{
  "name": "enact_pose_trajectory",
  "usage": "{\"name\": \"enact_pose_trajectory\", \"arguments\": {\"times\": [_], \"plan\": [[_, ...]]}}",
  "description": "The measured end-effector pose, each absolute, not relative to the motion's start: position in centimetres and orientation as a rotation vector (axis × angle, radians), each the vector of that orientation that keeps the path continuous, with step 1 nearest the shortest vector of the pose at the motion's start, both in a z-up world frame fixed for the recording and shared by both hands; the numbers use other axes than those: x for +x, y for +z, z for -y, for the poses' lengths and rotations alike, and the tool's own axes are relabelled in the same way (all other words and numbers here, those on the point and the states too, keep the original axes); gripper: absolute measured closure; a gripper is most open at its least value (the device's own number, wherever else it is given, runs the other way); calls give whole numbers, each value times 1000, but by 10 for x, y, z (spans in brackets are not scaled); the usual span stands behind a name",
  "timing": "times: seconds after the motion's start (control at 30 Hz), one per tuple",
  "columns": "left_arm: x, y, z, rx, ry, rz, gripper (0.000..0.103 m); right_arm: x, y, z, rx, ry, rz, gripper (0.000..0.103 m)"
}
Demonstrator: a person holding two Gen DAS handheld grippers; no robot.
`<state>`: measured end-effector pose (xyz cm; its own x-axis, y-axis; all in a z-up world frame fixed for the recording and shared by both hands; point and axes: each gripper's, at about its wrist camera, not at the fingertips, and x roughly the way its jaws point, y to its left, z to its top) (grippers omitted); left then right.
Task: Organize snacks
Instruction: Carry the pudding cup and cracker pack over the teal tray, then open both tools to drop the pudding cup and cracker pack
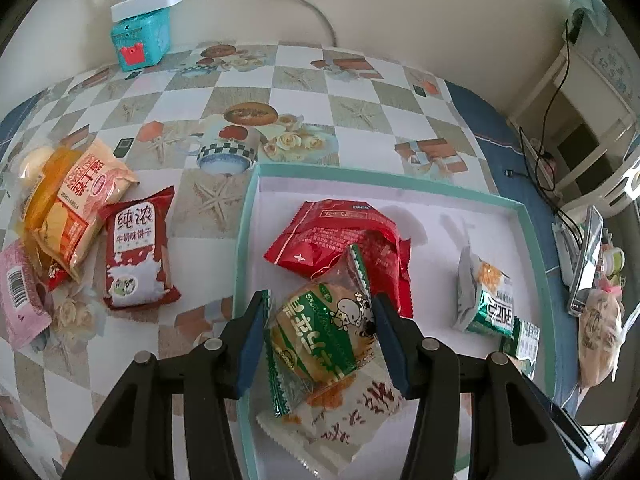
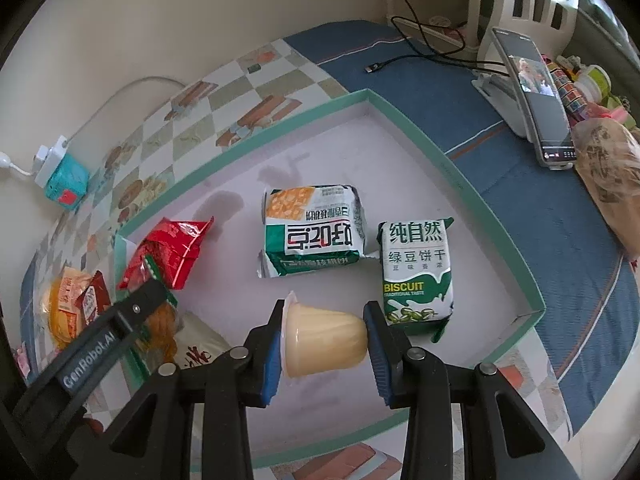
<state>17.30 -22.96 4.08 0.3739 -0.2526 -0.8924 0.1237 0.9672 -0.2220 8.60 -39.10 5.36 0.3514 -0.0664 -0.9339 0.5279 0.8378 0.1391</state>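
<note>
1. On the tablecloth left of the box we see loose snacks, among them a red biscuit pack (image 1: 138, 254).
2. Our left gripper (image 1: 320, 334) clamps a green-wrapped cake (image 1: 320, 338) over the teal box (image 1: 246, 216), above a white packet (image 1: 344, 416).
3. Our right gripper (image 2: 324, 346) grips a yellow jelly cup (image 2: 324, 340), sideways, over the box floor, near the green biscuit pack (image 2: 416, 276).

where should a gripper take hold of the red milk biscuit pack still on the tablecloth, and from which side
Grip the red milk biscuit pack across its short width at the puffy middle, coming from above. It lies flat, face up, with bare tablecloth down its right edge and a narrow gap to the orange pack on its left. The crimped ends are thin and would slip.
</note>
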Motion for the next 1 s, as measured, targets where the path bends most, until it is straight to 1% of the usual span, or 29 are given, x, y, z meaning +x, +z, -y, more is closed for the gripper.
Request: {"name": "enact_pose_trajectory", "arguments": {"times": [0.3,0.37,0.4,0.43,0.47,0.5,0.53,0.57,0.67,0.7,0.73,0.77,0.8,0.87,1.0], "plan": [[180,42,236,-117,-263,-1165,48,93,50,388,448,-398,-1174,62],[180,43,236,-110,-263,-1174,45,94,49,388,446,-399,-1178,62],[180,44,236,-106,-259,-1183,44,94,48,388,447,-398,-1179,60],[179,45,235,-104,-252,-1191,43,94,48,387,449,-397,-1178,58],[180,46,233,-104,-247,-1196,43,94,49,387,451,-395,-1175,51],[179,48,231,-106,-244,-1199,42,94,50,387,455,-391,-1169,41],[180,50,229,-113,-241,-1202,38,94,52,387,456,-388,-1161,38],[179,53,226,-119,-237,-1204,34,93,53,387,455,-387,-1156,37],[179,63,216,-130,-214,-1196,33,92,59,386,448,-392,-1138,36],[178,69,211,-134,-202,-1185,32,92,61,387,448,-393,-1132,32],[178,73,208,-139,-193,-1175,21,91,63,387,447,-394,-1124,30],[179,77,204,-143,-185,-1163,9,90,65,387,447,-394,-1116,25],[178,81,199,-148,-175,-1149,8,90,68,387,449,-395,-1104,22],[179,87,188,-150,-146,-1129,8,89,71,387,454,-390,-1089,19],[178,94,166,-140,-72,-1100,6,89,75,385,458,-379,-1072,7]]}}
